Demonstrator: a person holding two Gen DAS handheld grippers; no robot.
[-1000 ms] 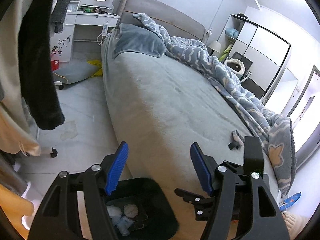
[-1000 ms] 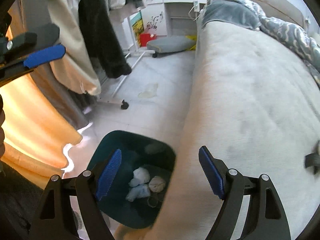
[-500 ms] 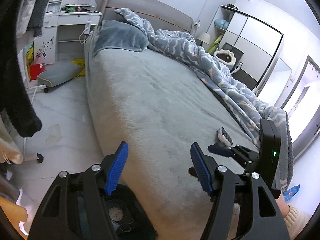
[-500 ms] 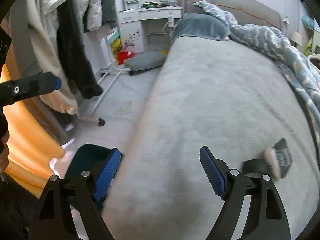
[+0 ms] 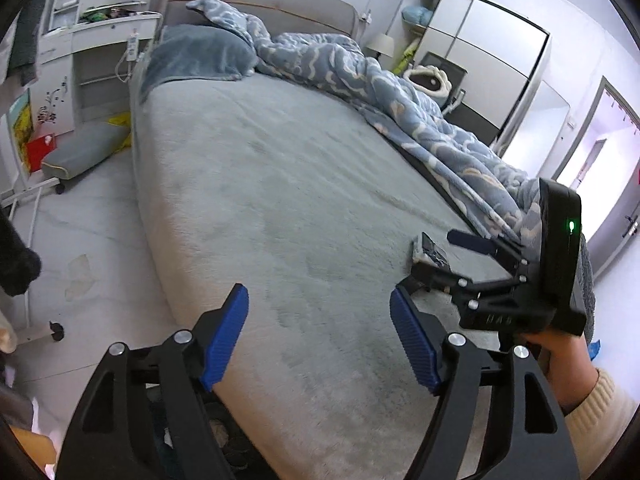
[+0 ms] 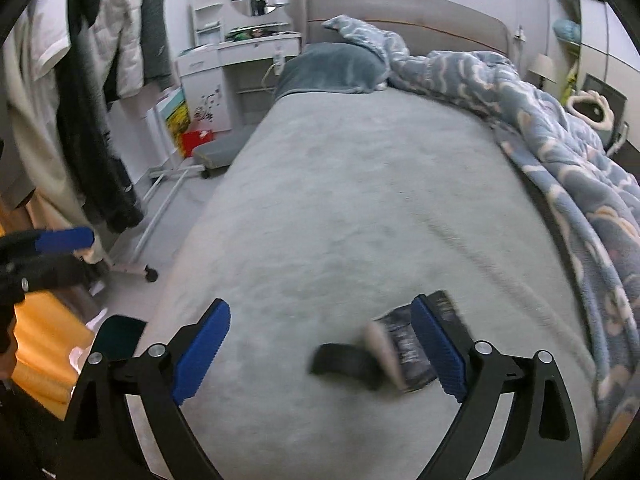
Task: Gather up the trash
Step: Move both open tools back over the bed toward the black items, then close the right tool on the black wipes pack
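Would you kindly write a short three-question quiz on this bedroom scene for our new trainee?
1. True or false: the dark wrapper lies on the grey bed.
2. Which is nearer the wrapper: (a) left gripper or (b) right gripper?
3. Fill in: the patterned blue blanket is bunched along the bed's ____ side in the right wrist view.

Key: 1 true. 2 b, with open jaws that have just been opening and pads not pressing the wrapper. 3 right.

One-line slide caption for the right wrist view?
Open right gripper nears a dark crumpled wrapper on the grey bed.

Both grippers swung from bin to bed, fingers opening.
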